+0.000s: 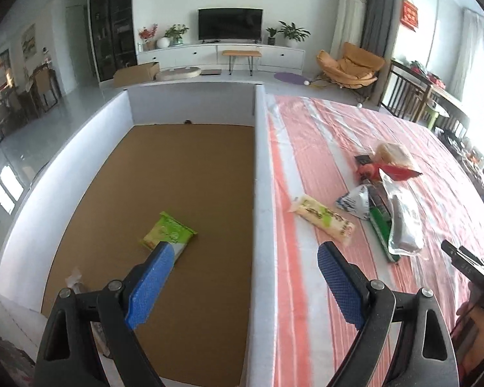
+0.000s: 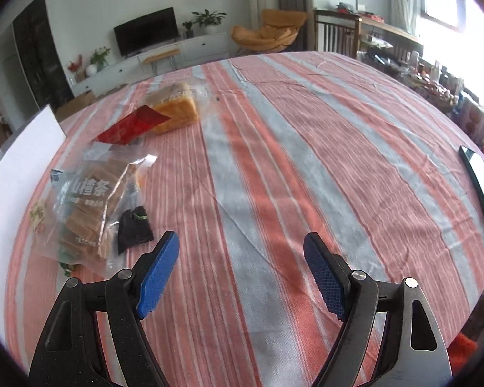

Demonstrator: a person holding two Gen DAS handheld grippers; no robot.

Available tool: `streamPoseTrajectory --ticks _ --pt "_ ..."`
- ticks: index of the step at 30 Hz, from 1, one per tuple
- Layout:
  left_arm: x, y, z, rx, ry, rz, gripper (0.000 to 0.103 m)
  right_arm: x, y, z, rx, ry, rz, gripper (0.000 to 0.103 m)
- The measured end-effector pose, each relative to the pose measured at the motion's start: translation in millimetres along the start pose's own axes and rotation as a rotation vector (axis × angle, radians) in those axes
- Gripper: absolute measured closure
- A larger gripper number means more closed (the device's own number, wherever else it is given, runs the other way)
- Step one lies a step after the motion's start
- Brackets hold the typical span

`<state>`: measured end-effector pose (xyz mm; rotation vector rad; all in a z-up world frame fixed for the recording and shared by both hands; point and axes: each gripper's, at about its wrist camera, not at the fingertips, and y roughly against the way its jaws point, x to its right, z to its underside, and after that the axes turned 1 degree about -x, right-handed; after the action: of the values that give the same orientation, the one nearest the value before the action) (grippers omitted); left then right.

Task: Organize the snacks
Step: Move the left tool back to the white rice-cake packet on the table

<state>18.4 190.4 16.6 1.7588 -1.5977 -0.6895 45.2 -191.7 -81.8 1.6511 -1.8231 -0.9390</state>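
Observation:
A white-walled box with a brown cardboard floor stands on the striped tablecloth. Inside it lies a green snack packet. My left gripper hangs open over the box's right wall, empty. On the cloth to the right lie a pale yellow packet, a white-blue pouch, a silver bag and a red wrapper. My right gripper is open and empty above bare cloth. To its left lie a clear bag of brown strips, a small black packet, a red wrapper and bagged bread.
A phone lies at the cloth's right edge. The box wall rises at the left of the right wrist view. A person's hand with the other gripper shows at the lower right in the left wrist view. Chairs and living-room furniture stand beyond the table.

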Motion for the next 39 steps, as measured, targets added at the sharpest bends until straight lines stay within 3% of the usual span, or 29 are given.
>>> streamPoseTrajectory --ticks 4,7,11,16,21,27,32,39 --pt "6 14 -1 0.071 0.003 -0.053 0.013 0 -6 6 -0.027 -0.007 0.019 0.021" --pt "23 41 -2 0.215 -0.028 -0.104 0.013 4 -9 9 -0.044 -0.022 0.03 0.021" --pt "50 69 -3 0.304 -0.091 -0.015 0.01 5 -12 10 -0.058 -0.023 0.044 0.021" --pt "92 64 5 0.211 -0.138 0.187 0.004 -1 -12 14 -0.062 0.01 0.069 0.018" --pt "136 16 33 -0.025 -0.204 0.306 0.004 -3 -11 16 -0.064 0.026 0.08 0.016" --pt "152 -41 69 -0.2 -0.21 0.275 0.004 -3 -10 17 -0.064 0.026 0.082 0.015" --pt "144 -59 88 -0.24 -0.182 0.215 0.004 -3 -10 17 -0.064 0.028 0.083 0.014" --pt "139 -69 91 -0.248 -0.184 0.194 0.004 -3 -9 17 -0.063 0.03 0.085 0.013"
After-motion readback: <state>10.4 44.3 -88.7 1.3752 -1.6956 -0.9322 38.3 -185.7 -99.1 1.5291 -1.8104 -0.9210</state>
